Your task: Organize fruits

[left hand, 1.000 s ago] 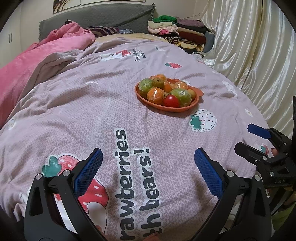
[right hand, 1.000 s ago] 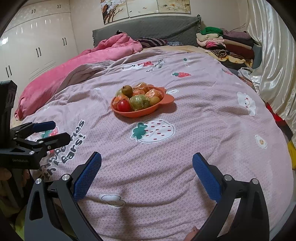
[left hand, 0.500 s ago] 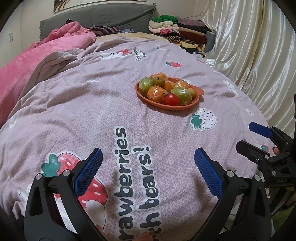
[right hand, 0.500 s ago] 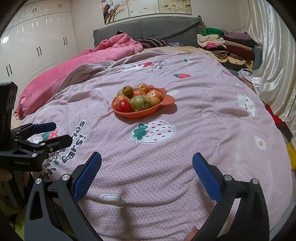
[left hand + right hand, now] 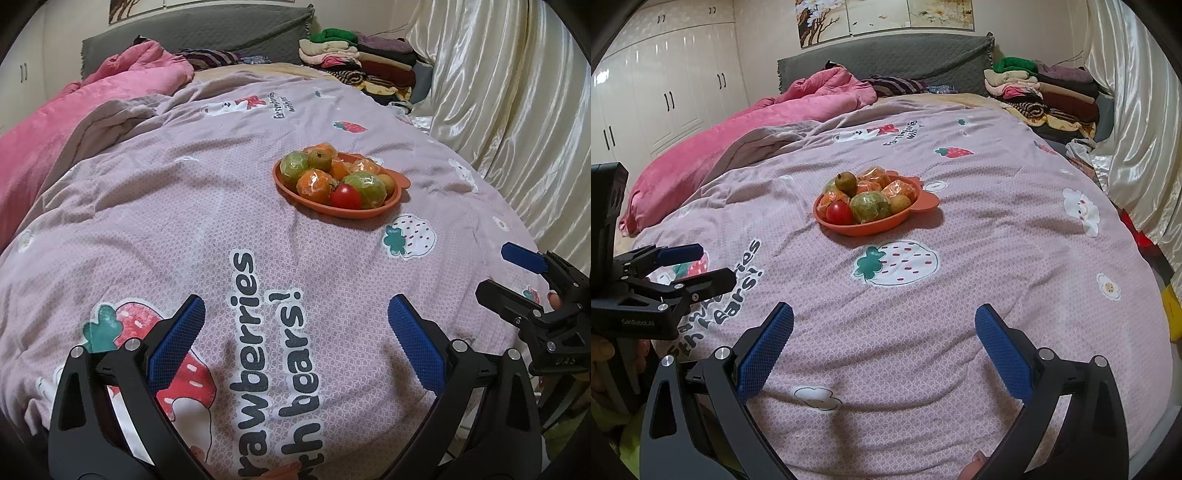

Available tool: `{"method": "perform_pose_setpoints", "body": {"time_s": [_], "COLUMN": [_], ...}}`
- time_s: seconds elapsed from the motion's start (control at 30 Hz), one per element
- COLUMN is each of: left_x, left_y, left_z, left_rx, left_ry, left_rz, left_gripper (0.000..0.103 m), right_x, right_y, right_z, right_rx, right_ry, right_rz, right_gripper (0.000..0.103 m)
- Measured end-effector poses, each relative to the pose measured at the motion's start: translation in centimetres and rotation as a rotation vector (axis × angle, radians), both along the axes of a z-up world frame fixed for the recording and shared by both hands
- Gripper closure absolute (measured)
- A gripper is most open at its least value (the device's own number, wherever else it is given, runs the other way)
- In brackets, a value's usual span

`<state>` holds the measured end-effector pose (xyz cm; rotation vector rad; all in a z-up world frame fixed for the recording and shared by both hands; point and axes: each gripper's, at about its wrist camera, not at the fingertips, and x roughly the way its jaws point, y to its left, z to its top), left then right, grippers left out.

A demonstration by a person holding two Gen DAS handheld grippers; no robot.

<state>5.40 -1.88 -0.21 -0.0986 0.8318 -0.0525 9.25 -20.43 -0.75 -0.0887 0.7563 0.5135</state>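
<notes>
Left wrist view: the left gripper (image 5: 295,325) hovers over the lilac strawberry-print bedspread (image 5: 184,221), jaws spread wide and empty. The right gripper (image 5: 884,325) likewise hangs wide open, holding nothing. Farther off, an orange dish (image 5: 871,228) heaped with fruits (image 5: 866,197) sits mid-bed; folded clothes (image 5: 1041,96) lie beyond.

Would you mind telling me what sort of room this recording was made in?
Almost certainly a bedroom: a bed with a strawberry-print duvet, a grey padded headboard, and white built-in wardrobes beside it.
</notes>
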Motion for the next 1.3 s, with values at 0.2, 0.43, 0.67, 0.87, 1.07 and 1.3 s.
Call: {"method": "perform_pose_setpoints", "body": {"time_s": [0.2,0.43,0.67,0.87,1.07,1.3], "left_x": [0.06,0.15,0.19,0.19,0.18,0.27], "left_y": [0.24,0.22,0.22,0.33,0.39,0.36], "left_z": [-0.15,-0.23,-0.20,-0.30,-0.37,-0.42], "left_rx": [0.003,0.004,0.004,0.008,0.016,0.023], "left_ry": [0.004,0.007,0.008,0.012,0.019,0.025], "left_rz": [0.010,0.015,0.016,0.023,0.033,0.045], "left_gripper": [0.010,0.010,0.010,0.010,0.010,0.010], "right_x": [-0.04,-0.03,-0.07,-0.01,0.04,0.00], "right_y": [-0.06,-0.08,-0.11,-0.10,-0.13,-0.09], "right_z": [0.04,0.13,0.20,0.15,0.10,0.04], "right_rx": [0.000,-0.003,-0.002,0.004,0.004,0.000], "right_ry": [0.000,-0.003,-0.004,0.005,0.007,0.007], "right_rz": [0.002,0.003,0.003,0.000,-0.005,-0.006], "right_gripper": [0.005,0.005,0.005,0.005,0.005,0.005]}}
